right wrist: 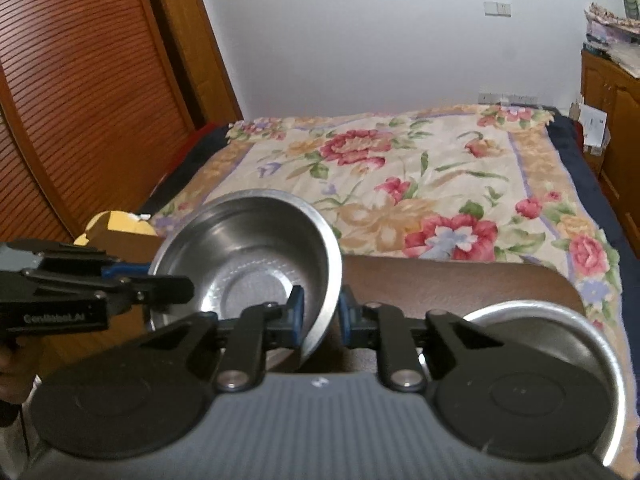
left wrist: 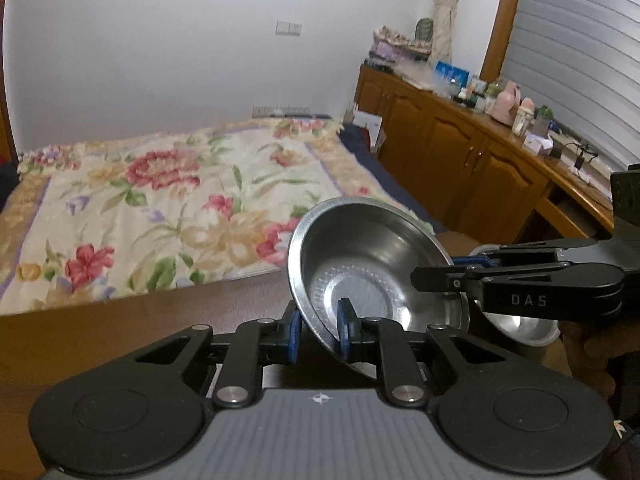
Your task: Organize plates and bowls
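A steel bowl (left wrist: 372,264) is held tilted in the air above a brown table (left wrist: 120,328). My left gripper (left wrist: 320,332) is shut on the bowl's near rim, one pad inside and one outside. My right gripper (right wrist: 322,312) is shut on the same bowl (right wrist: 256,256) at its right rim. In the left wrist view the right gripper (left wrist: 460,276) reaches in from the right onto the bowl's rim. In the right wrist view the left gripper (right wrist: 160,284) comes in from the left. A steel plate (right wrist: 552,340) lies on the table at lower right, partly hidden by my right gripper's body.
A bed with a floral blanket (left wrist: 180,200) stands just beyond the table's far edge. A wooden cabinet (left wrist: 460,152) with bottles and boxes on top runs along the right wall. A slatted wooden door (right wrist: 80,100) is at left. A yellow-and-brown object (right wrist: 120,232) sits left of the bowl.
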### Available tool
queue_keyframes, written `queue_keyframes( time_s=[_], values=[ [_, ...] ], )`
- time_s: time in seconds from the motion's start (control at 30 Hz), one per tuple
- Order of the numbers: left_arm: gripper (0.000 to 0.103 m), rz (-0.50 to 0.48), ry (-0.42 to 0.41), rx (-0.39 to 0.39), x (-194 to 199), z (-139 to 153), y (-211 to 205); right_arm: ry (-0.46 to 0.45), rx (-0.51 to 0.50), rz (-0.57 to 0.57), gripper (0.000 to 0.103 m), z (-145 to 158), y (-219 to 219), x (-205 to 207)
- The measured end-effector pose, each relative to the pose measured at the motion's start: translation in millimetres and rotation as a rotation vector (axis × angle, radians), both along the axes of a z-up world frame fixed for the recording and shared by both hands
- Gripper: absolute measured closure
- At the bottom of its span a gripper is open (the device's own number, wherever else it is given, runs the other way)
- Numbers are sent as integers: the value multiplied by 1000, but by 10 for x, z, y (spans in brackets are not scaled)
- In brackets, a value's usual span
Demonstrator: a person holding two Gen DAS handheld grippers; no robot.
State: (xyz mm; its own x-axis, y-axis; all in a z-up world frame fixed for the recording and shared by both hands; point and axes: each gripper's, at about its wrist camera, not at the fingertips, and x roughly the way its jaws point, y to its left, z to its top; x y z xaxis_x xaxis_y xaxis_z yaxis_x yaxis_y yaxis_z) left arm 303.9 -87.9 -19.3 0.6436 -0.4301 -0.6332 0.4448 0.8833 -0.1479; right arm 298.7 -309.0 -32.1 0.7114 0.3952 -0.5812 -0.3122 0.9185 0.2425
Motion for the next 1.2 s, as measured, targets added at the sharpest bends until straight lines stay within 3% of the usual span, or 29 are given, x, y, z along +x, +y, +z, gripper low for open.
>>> queue_keyframes(
  time_s=[0.6,1.2],
  values=[
    [83,-20,-79,-14,-552,364,19,-89,31,-26,83,391,-112,-510],
    [82,-52,-82,-25,-1276,286,140,-91,-13,-32,85,355,-28,-1033]
  ],
)
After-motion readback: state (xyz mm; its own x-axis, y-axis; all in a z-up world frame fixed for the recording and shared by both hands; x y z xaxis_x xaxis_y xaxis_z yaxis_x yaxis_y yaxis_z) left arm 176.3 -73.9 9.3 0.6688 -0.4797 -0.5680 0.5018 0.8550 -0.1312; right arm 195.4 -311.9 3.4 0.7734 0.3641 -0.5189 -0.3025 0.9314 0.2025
